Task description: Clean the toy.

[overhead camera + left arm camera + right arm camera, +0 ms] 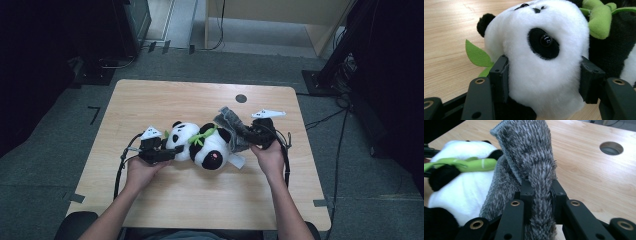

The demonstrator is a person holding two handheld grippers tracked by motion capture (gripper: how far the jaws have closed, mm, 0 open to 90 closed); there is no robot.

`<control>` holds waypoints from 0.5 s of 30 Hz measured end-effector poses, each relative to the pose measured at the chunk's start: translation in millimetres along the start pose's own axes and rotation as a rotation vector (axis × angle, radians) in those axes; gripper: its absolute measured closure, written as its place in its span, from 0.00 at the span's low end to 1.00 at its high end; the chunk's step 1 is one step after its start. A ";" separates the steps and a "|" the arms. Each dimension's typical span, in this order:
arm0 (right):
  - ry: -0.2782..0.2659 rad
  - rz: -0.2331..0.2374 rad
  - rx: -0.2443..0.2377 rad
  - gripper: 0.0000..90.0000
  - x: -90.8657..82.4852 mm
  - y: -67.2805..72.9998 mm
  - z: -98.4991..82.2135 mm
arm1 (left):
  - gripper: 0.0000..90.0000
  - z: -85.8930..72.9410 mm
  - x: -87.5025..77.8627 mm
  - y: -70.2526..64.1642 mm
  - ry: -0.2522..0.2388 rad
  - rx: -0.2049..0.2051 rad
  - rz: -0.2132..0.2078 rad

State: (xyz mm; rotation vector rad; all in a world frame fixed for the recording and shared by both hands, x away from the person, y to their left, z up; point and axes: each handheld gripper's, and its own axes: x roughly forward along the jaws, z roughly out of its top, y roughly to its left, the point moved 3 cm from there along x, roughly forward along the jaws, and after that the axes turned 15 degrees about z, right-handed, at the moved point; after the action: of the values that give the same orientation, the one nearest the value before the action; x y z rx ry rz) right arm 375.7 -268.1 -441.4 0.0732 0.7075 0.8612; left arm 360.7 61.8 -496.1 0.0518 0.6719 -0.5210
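Wooden table (pixel 150 100): we clamp our left gripper (pixel 162 154) on the head of the black-and-white plush panda (pixel 202 145) lying at table centre; our right gripper (pixel 250 132) pinches the fuzzy grey cloth (pixel 231 120) beside it.

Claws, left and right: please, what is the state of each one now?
Left claw: closed on the panda's head.
Right claw: closed on the grey cloth.

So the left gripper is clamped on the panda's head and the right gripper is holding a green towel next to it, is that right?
Not quite: the cloth pinched by the right gripper is grey, not green, as the right gripper view shows. The left gripper does clamp the panda by its head.
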 end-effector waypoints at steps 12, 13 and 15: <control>0.015 -0.044 0.094 0.87 -4.0 -21.5 -10.7 | 0.42 -0.6 -0.6 0.7 0.000 0.003 -0.001; 0.001 -0.043 0.092 0.87 -6.9 -20.5 -8.6 | 0.42 -0.5 -0.7 0.7 0.000 0.005 0.000; -0.033 -0.034 0.085 0.87 -15.2 -15.3 -1.3 | 0.42 -0.4 -0.9 0.5 -0.001 0.004 0.002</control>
State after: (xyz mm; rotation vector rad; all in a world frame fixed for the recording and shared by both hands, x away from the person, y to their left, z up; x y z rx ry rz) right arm 378.5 -289.5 -439.3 0.1510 0.7122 0.7958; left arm 360.1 62.7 -495.9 0.0560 0.6701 -0.5203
